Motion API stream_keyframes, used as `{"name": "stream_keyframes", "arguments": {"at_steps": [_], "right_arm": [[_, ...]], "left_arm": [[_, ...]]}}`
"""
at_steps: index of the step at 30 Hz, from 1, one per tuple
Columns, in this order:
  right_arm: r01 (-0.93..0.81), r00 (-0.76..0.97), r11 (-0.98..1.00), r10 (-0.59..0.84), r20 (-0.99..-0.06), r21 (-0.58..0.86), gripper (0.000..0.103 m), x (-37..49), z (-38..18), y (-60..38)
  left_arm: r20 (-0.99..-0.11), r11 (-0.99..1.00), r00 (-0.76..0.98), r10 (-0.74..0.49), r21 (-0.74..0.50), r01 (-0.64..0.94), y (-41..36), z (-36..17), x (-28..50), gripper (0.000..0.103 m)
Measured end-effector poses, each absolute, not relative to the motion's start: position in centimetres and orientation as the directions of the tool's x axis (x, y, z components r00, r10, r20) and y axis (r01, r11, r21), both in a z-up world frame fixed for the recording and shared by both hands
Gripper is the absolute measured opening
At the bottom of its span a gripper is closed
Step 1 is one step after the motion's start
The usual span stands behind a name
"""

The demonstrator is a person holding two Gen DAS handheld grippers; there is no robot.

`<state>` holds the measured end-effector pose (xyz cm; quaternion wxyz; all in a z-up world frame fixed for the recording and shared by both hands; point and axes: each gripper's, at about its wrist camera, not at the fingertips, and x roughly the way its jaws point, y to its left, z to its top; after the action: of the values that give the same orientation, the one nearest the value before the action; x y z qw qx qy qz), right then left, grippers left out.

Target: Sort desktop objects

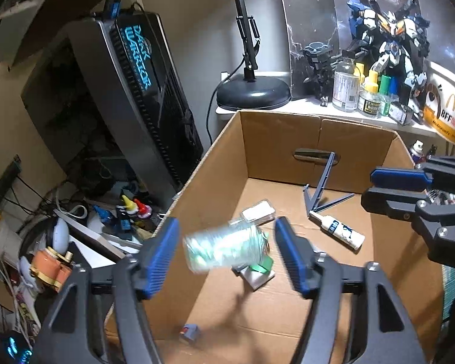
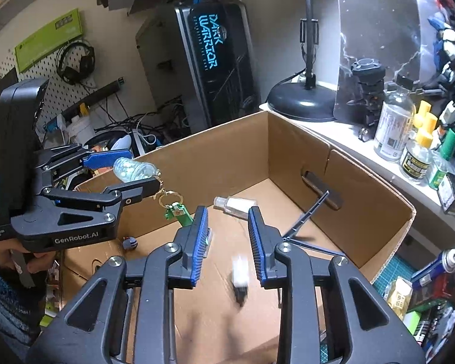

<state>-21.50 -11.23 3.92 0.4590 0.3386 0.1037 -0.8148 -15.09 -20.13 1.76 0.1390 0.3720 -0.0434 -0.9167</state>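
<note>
Grippers agape over box (image 1: 288, 139) — left (image 1: 227, 248) frees jar (image 1: 224, 248); right (image 2: 227, 242) holds nothing.

Both my grippers over open-topped cardboard box (image 1: 276, 139); way in from above free. Box floor bare at near side and in middle. Obstacles on floor: white bottle (image 1: 338, 232) and blue folding stand (image 1: 321, 188) toward far wall, small clear case (image 1: 257, 214), small blue-grey piece (image 1: 188, 332) near front. Far rim hemmed by shelf: lamp base (image 1: 253, 91), row of bottles (image 1: 358, 91). Computer tower (image 1: 142, 91) close beyond box's left wall; desk clutter below it leaves little room.
</note>
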Motion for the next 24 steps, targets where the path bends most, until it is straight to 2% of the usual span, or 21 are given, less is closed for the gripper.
{"name": "stream_keyframes", "arguments": {"at_steps": [2,5,8,16,24], "right_arm": [[0.82,-0.349,-0.555,-0.682,-0.643,0.143,0.029,-21.2,4.1,-11.0],[0.817,-0.364,-0.559,-0.688,-0.628,0.139,0.037,-20.8,4.5,-10.5],[0.817,-0.373,-0.56,-0.694,-0.616,0.135,0.039,-20.2,5.1,-9.9],[0.814,-0.41,-0.569,-0.707,-0.577,0.118,0.039,-18.2,7.0,-7.6],[0.78,-0.494,-0.62,-0.692,-0.526,0.084,0.04,-15.8,9.4,-3.0]], "left_arm": [[-0.646,-0.949,-0.695,-0.315,0.213,0.232,-19.7,2.0,-14.6,0.079],[-0.623,-0.94,-0.705,-0.34,0.228,0.252,-19.4,2.5,-14.1,0.082],[-0.608,-0.937,-0.713,-0.348,0.211,0.278,-19.6,3.0,-13.4,0.09],[-0.58,-0.94,-0.741,-0.337,0.171,0.294,-19.1,4.2,-11.4,0.09],[-0.516,-0.956,-0.805,-0.294,0.154,0.25,-16.4,6.3,-8.4,0.09]]}}
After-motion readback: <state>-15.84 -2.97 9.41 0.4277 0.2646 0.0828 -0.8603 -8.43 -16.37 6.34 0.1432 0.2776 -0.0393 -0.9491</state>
